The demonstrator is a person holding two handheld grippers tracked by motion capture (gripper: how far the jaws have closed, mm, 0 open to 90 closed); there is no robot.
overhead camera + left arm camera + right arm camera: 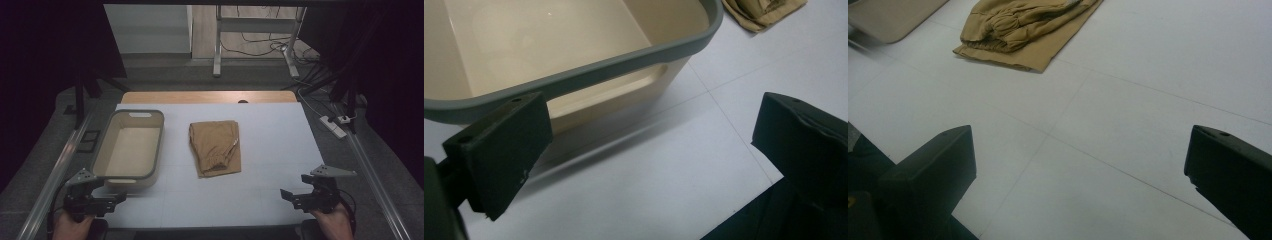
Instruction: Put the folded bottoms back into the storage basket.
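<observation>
A folded tan garment (216, 147) lies in the middle of the white table (270, 135); its near end with the gathered band shows in the right gripper view (1023, 30). To its left stands an empty beige tub (131, 147) with a grey rim (589, 75). My left gripper (107, 201) is open at the table's near left corner, just in front of the tub, with nothing between its jaws (649, 160). My right gripper (289, 196) is open at the near right, apart from the garment, jaws empty (1078, 170).
Metal rails (55, 175) run along both sides of the table. A wooden strip (210, 96) edges its far side. Cables and a power strip (334, 126) lie on the floor at the right, and a metal frame (218, 45) stands beyond.
</observation>
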